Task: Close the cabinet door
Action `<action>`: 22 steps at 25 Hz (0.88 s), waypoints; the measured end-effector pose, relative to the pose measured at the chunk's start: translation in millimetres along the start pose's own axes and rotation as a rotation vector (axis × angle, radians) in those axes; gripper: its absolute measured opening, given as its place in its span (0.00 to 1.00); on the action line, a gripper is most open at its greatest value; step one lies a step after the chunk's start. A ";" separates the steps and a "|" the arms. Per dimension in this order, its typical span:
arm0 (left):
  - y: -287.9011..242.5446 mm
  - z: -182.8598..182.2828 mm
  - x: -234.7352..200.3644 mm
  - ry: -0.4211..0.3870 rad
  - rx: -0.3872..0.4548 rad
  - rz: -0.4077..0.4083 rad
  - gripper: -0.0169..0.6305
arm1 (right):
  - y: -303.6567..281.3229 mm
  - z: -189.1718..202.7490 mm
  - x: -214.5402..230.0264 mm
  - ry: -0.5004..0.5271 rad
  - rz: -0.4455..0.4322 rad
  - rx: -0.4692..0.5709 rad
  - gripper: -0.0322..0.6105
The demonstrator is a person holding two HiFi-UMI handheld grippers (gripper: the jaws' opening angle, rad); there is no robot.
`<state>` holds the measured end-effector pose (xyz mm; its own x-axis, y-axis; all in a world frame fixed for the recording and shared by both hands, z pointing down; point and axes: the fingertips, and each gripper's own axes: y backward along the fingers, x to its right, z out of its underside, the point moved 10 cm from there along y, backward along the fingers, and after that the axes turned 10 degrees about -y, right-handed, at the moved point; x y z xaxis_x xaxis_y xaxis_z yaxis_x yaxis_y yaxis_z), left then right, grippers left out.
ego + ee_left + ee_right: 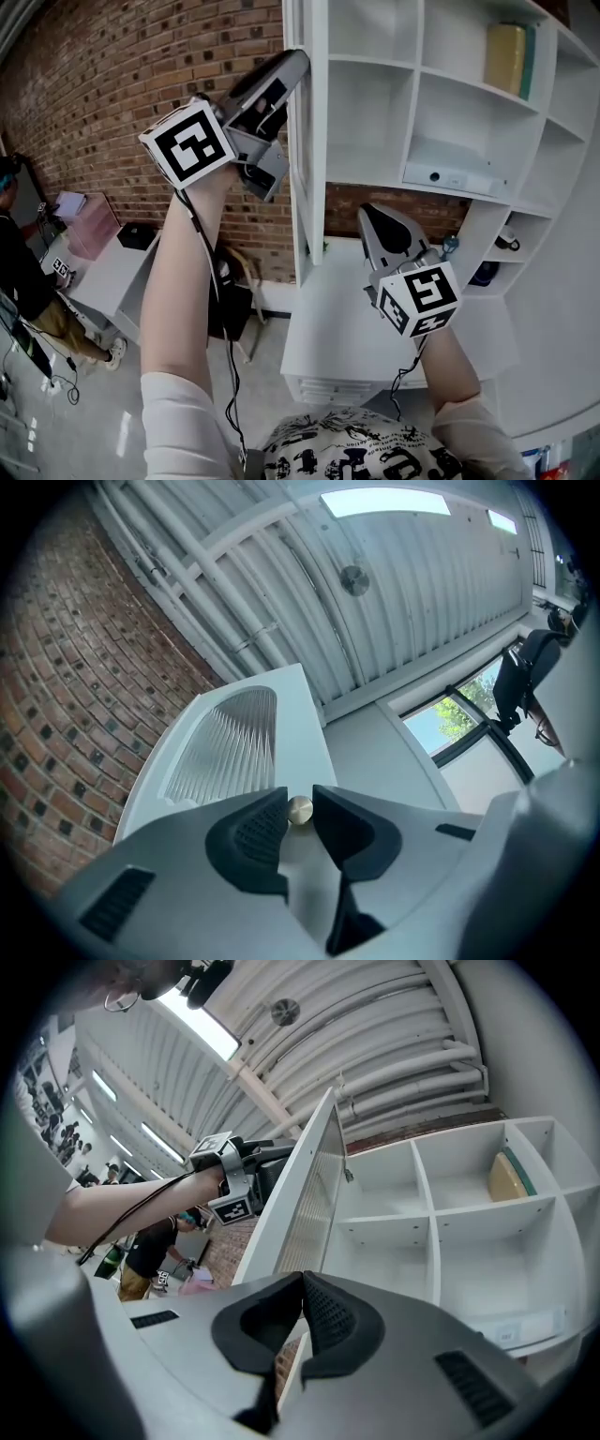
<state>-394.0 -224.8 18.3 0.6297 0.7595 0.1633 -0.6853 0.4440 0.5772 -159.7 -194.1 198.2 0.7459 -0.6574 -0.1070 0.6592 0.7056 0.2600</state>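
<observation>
The white cabinet door (pixel 314 141) stands open, edge-on to the head view, and it has a ribbed glass panel (pixel 234 742). My left gripper (pixel 295 61) is raised at the door's outer edge. Its jaws are closed on the small brass knob (pixel 300 809), which sits between the two fingertips of that gripper (pixel 300 803). My right gripper (pixel 370 214) hangs lower, in front of the open shelves (pixel 422 66), and touches nothing. Its jaws meet at the tips with nothing between them (pixel 303 1283). In the right gripper view the door (pixel 305 1194) leans across, with the left gripper's marker cube (pixel 232 1209) behind it.
A yellow-green block (pixel 509 56) stands on an upper shelf. A white device (pixel 450 173) lies on a lower one and a dark cup (pixel 507 241) sits at the right. The white counter (pixel 347 328) is below. A brick wall, a white table (pixel 112 272) and a person (pixel 23 272) are to the left.
</observation>
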 end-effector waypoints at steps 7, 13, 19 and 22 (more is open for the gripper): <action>-27.5 18.9 34.9 -0.125 -0.039 -0.042 0.17 | 26.9 1.9 34.3 -0.021 -0.024 0.027 0.07; -66.3 37.8 50.1 -0.192 -0.117 -0.023 0.16 | 32.5 8.0 60.7 -0.035 -0.038 0.015 0.07; -105.3 61.5 55.9 -0.233 -0.149 -0.047 0.15 | 40.6 4.4 104.1 -0.032 -0.010 0.028 0.07; -121.8 70.8 56.6 -0.258 -0.166 -0.056 0.15 | 44.8 4.1 121.6 -0.029 0.000 0.030 0.07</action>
<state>-249.0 -269.5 13.9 0.7256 0.5954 0.3448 -0.6840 0.5697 0.4556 -39.8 -243.5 200.8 0.7428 -0.6648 -0.0794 0.6554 0.6978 0.2891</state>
